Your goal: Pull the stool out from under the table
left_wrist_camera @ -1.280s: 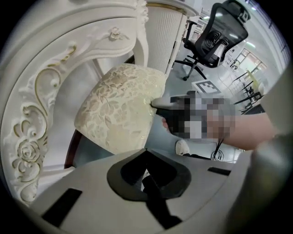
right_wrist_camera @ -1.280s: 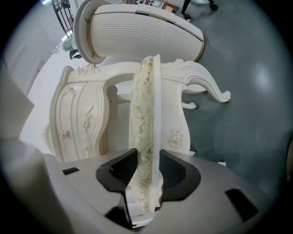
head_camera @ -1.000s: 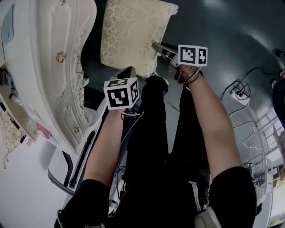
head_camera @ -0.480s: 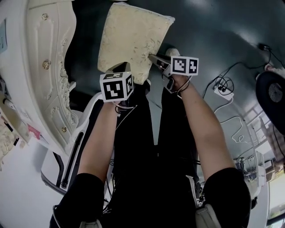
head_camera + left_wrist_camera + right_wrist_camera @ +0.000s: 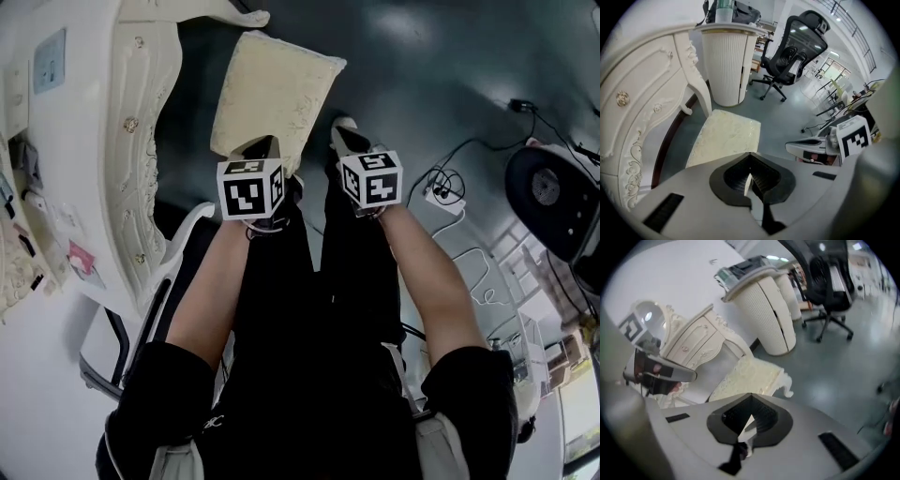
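Dark grey floor (image 5: 450,75) is all around me. On it stands the stool (image 5: 272,94), with its soft cream seat. It is out in the open, just beside the white table (image 5: 131,112) with the curly carving, close to one of the table's legs. I hold both my grippers up in front of my legs, over the near end of the stool, apart from it. My left gripper (image 5: 261,148) has its jaws together and holds nothing. My right gripper (image 5: 344,136) has just closed its jaws too, and nothing is between them. Far off I see a black office chair (image 5: 792,47) and a tall white ribbed bin (image 5: 724,65).
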Demonstrator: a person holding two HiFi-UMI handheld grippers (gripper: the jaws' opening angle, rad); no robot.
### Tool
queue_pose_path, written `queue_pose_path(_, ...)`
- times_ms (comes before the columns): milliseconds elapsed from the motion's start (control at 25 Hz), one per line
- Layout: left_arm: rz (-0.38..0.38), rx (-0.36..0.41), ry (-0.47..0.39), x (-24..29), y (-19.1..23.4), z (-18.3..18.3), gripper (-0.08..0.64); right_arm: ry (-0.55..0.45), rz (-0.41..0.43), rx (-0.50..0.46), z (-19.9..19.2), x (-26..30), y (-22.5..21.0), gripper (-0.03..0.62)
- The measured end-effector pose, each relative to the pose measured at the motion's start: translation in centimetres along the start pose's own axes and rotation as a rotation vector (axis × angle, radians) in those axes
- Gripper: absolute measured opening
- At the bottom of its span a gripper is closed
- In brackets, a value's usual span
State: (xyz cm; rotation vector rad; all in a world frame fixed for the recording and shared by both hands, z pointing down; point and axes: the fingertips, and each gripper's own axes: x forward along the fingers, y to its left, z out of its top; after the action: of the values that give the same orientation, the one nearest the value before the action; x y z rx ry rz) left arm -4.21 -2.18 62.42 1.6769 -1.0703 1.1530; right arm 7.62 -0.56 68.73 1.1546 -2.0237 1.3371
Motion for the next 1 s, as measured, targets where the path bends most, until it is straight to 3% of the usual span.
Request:
queue_pose_path(80, -0.013, -0.004, -0.062, -2.7, -1.0, 2.5, 0.000, -0.087, -0.080, -0.148, 4.1, -3.2, 1.0, 0.006)
queue_pose_path(160, -0.023, -0.001, -0.130, -5.6, -1.6, 5.3, 0.000, -0.162, -0.113, -0.217, 8.1, -6.2, 2.7, 0.008)
queue_pose_path(560, -0.071, 0.054, -0.511, -24.8, -2.9, 17.9, 0.000, -0.543, -0.140, -0.354, 25.6, -21.5, 14.8, 0.008)
queue_pose_path(720, -0.068, 0.066, -0.674, -30.9, -2.4, 22.0, 0.000, -0.644, -0.166, -0.354, 31.1, -24.9, 17.7, 0.008)
queue_pose_path(880, -0.067, 0.066, -0.764, -35.2, -2.0, 24.4, 0.000, -0.739, -0.168, -0.333, 35.5, -27.8, 20.9, 0.008)
queue_pose_path(1000, -0.066, 0.076, -0.832, -38.4, -1.6, 25.7, 0.000, -0.820, -0.170, -0.385, 38.4, -30.3, 23.9, 0.008)
